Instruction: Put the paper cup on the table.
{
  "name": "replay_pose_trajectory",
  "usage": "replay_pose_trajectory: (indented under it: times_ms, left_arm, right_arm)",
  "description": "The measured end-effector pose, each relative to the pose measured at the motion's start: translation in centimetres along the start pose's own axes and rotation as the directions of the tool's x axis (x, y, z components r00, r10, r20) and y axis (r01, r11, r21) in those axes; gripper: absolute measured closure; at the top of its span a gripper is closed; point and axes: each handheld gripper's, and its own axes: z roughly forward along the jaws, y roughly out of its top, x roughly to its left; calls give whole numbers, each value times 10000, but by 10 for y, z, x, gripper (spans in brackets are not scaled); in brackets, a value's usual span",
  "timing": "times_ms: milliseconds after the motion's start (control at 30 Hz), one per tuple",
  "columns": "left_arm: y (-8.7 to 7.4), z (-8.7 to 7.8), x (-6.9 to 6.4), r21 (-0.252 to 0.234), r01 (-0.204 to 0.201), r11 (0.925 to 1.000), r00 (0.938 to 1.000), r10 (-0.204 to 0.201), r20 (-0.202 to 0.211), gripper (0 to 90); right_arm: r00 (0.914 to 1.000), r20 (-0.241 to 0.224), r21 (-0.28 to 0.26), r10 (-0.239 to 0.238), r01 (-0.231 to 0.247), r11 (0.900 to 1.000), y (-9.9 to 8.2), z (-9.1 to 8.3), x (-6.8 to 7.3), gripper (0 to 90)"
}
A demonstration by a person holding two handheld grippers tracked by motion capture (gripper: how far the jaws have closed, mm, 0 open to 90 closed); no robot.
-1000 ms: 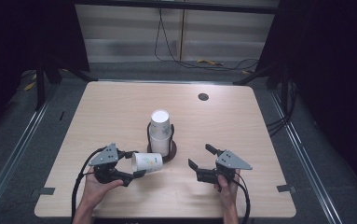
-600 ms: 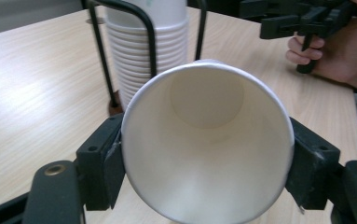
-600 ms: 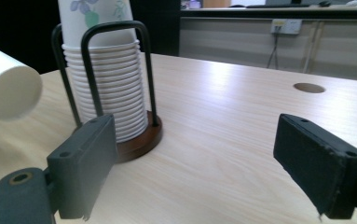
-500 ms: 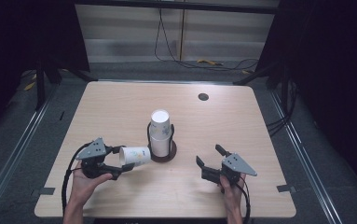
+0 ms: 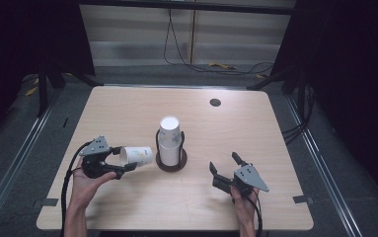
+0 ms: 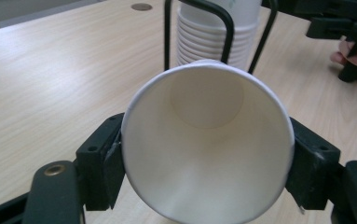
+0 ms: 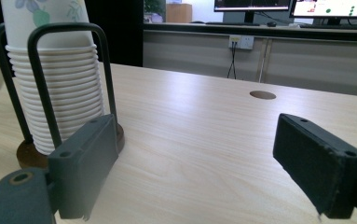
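A pale wooden table (image 5: pixel 127 113) stands in a dark room. The left gripper (image 5: pixel 112 163) is clamped on a white paper cup (image 5: pixel 136 156) lying sideways, just left of the stacked white cups in a black wire holder (image 5: pixel 170 143). The right gripper (image 5: pixel 226 170) hangs empty, jaws apart. Squeezing harder could crumple the thin rim. The left gripper view reveals the cup's empty inside.

Text on cups (image 7: pixel 50 74): none readable, only a leaf pattern.
Text on monitors (image 7: pixel 325 5): too small to read.
Text on grippers: none.
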Motion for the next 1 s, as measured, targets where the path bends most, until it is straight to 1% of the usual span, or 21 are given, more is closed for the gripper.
replay_pose_trajectory:
  times_ms: [33, 67, 100, 167, 200, 233, 267, 333, 400, 433, 467, 567, 600, 633, 700, 733, 833, 900, 933, 967, 1000]
  left_arm:
    - [1, -1, 1, -3, -3, 10000, 10000, 3, 88, 258]
    - [3, -2, 3, 20, 51, 10000, 9999, -51, 153, 258]
    - [6, -1, 4, 463, 0, 9989, 9998, 10, -211, 257]
    - [7, -1, 6, 419, 113, 9991, 9998, -107, -152, 257]
    - [8, -1, 7, 305, 219, 9993, 9997, -216, -111, 257]
    - [9, -2, 8, 343, 192, 9992, 9996, -185, -208, 257]
    - [12, -3, 10, 397, 247, 9989, 9995, -239, -206, 257]
    - [14, -3, 11, 461, 243, 9986, 9996, -237, -143, 256]
    - [19, -3, 12, 738, 152, 9972, 9993, -127, -341, 254]
    - [20, -3, 14, 804, 63, 9967, 9996, -40, -291, 254]
    - [22, -3, 15, 790, 183, 9967, 9995, -163, -252, 254]
    - [26, 1, 18, 1096, 91, 9939, 9998, -72, -178, 254]
    - [28, 2, 22, 1448, 77, 9894, 9990, -13, -445, 255]
    - [28, 2, 22, 1448, 77, 9894, 9990, -13, -445, 255]
    - [33, 4, 28, 1829, 78, 9831, 9987, 16, -507, 255]
    - [33, 4, 28, 1829, 78, 9831, 9987, 16, -507, 255]
    - [38, 8, 32, 2128, 59, 9771, 9991, 33, -428, 255]
    - [43, 11, 36, 2596, -73, 9657, 9984, 216, -522, 255]
    - [45, 12, 37, 2702, 6, 9628, 9980, 165, -611, 254]
    - [45, 12, 37, 2702, 6, 9628, 9980, 165, -611, 254]
    - [47, 14, 38, 2866, -20, 9581, 9975, 224, -677, 254]
  right_arm:
    - [10000, 0, 0, 0, 0, 10000, 0, 0, 0, 131]
    - [10000, 18, -232, 27, -27, 9997, -1, -2, 0, 131]
    - [9999, 95, -309, 32, -29, 9995, -1, -3, 1, 131]
    - [9999, 105, -390, 33, -29, 9992, -2, -3, 0, 131]
    - [9999, 92, -636, 139, -133, 9979, -3, -6, 0, 132]
    - [9999, 92, -636, 139, -133, 9979, -3, -6, 0, 132]
    - [9996, 32, -951, 270, -266, 9951, -4, -9, -1, 131]
    - [9998, 15, -970, 207, -204, 9951, -4, -9, -1, 132]
    - [9997, -17, -1058, 227, -228, 9941, -5, -10, -2, 132]
    - [9998, -21, -1086, 215, -216, 9939, -5, -10, -1, 132]
    - [9998, -21, -1086, 215, -216, 9939, -5, -10, -1, 132]
    - [9998, -21, -1086, 218, -219, 9938, -5, -10, -1, 132]
    - [9997, -26, -1087, 223, -224, 9938, -5, -10, -1, 132]
    - [9997, -26, -1087, 223, -224, 9938, -5, -10, -1, 132]
    - [9998, -29, -1091, 217, -219, 9938, -5, -10, -1, 132]
    - [9998, -29, -1091, 217, -219, 9938, -5, -10, -1, 132]
    - [9998, -93, -1096, 190, -199, 9938, -5, -10, -2, 135]
    - [9995, -263, -1078, 168, -195, 9940, -5, -10, -2, 141]
    - [9993, -342, -1062, 166, -202, 9941, -5, -10, -3, 145]
    - [9993, -342, -1062, 166, -202, 9941, -5, -10, -3, 145]
    - [9991, -383, -1050, 175, -215, 9942, -5, -10, -3, 145]
